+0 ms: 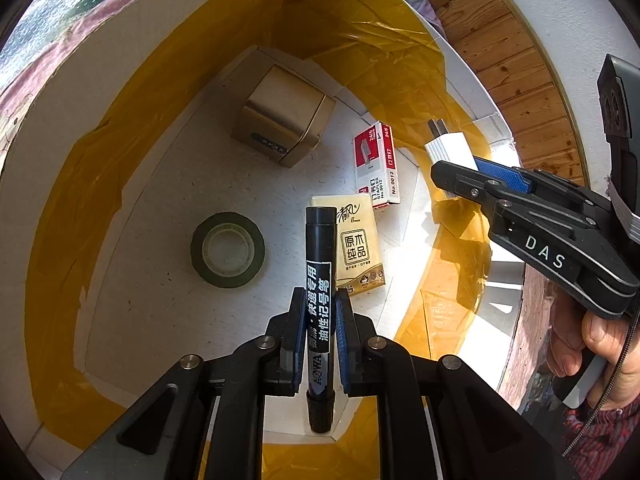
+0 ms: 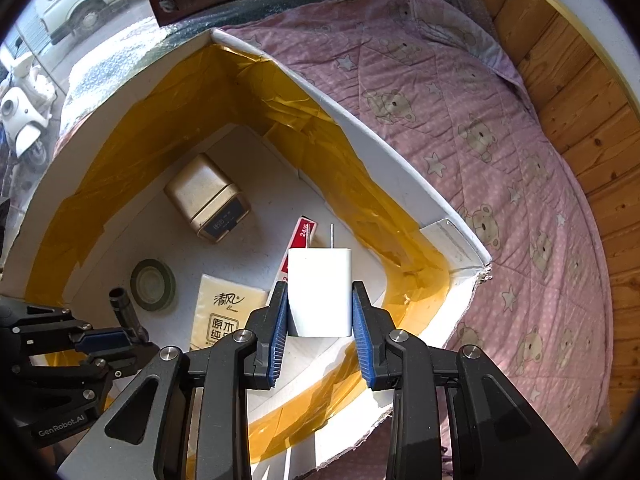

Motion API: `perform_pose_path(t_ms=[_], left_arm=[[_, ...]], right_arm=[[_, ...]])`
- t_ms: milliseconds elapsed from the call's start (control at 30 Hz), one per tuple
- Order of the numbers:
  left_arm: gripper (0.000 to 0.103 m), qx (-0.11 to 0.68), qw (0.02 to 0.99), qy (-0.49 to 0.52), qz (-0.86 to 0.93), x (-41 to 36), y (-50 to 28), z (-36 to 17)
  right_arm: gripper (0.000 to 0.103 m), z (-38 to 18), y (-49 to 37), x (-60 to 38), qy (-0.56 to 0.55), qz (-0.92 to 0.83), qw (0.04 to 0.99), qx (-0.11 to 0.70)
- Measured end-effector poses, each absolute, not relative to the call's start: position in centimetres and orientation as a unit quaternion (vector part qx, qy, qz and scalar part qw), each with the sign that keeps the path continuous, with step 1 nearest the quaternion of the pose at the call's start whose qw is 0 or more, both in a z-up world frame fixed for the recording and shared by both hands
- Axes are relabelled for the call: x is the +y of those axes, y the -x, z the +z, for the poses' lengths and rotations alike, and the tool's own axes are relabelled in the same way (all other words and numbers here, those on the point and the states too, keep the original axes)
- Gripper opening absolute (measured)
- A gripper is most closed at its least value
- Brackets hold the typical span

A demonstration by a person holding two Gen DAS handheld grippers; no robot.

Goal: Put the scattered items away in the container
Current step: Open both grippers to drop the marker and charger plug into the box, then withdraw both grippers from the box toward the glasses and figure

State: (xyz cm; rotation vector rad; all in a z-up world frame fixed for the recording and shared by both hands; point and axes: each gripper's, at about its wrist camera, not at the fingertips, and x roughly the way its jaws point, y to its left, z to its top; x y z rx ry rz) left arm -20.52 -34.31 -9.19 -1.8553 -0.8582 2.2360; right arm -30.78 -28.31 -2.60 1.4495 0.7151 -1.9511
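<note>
Both grippers hang over the box, each loaded and ready to drop.

In the white foam box lined with yellow tape (image 1: 60, 208), a green tape roll (image 1: 228, 250) lies toward the left wall, a gold metal tin (image 1: 282, 114) toward the far corner, a yellow tissue pack (image 1: 358, 240) and a red-and-white staple box (image 1: 376, 164) toward the right wall. The left gripper (image 1: 319, 334) pinches a black marker pen (image 1: 319, 280) above the floor's near middle; lower it, then let go so it lies flat. The right gripper (image 2: 320, 312) clamps a white plug charger (image 2: 320, 292), prongs forward, just inside the right wall over the staple box; release it low onto bare floor.
</note>
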Motion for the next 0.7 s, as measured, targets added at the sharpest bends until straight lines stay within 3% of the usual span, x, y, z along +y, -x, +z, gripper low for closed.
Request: perform_pose_path(t_ms=[133, 700], left_arm=[[0.024, -0.282, 0.053, 0.612, 0.737, -34.2, 20.5, -9.1], [0.025, -0.239, 0.061, 0.584, 0.773, -32.7, 18.5, -5.6]], right_arm=[[0.032, -2.3, 30.8, -28.0, -0.546, -0.743, 0.293, 0.251], [0.032, 1.4, 27.9, -25.7, -0.525, -0.774, 0.285, 0.212]])
